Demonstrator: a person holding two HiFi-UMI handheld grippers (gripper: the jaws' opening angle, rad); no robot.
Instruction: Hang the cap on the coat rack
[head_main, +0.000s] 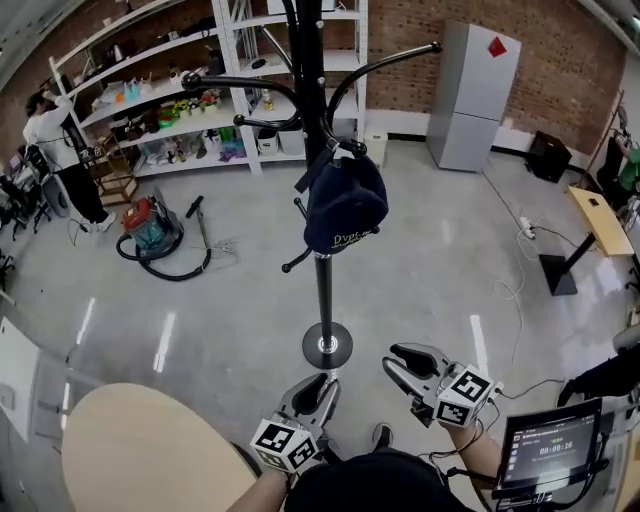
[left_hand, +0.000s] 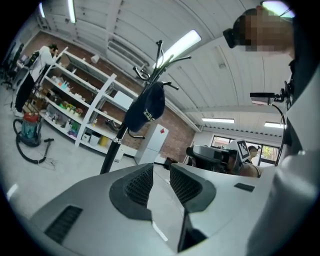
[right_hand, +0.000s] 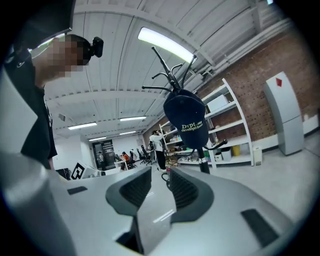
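- We see the dark blue cap (head_main: 345, 200) hanging on the black coat rack (head_main: 324, 290), hooked on a low peg and resting against the pole, pale lettering on its lower edge.
- In the head view the cap sits at 12 o'clock from the two grippers, well apart from both; neither touches it.
- The left gripper (head_main: 322, 383) is held low, near the rack's round base (head_main: 327, 346), which lies at 12 o'clock from it.
- In its own view the left gripper's (left_hand: 161, 171) fingers are pressed together with nothing between them, and the cap (left_hand: 146, 107) shows at 11 o'clock above them.
- The right gripper (head_main: 392, 362) is just beside the left one, at its 3 o'clock, fingers pointing toward the base.
- In its own view the right gripper's (right_hand: 161, 176) fingers are likewise drawn together and empty, with the cap (right_hand: 186, 117) at 1 o'clock above them.
- A red and teal vacuum cleaner (head_main: 150, 228) rests on the grey floor (head_main: 230, 310) at 10 o'clock from the base.
- White shelves (head_main: 200, 110) loaded with small goods line the brick wall at 11 o'clock; a person (head_main: 60, 150) stands at their left end.
- A tall grey cabinet (head_main: 472, 95) stands at 1 o'clock.
- A round pale desk (head_main: 130, 450) fills the 8 o'clock corner, and a lit screen (head_main: 550, 445) the 4 o'clock corner.
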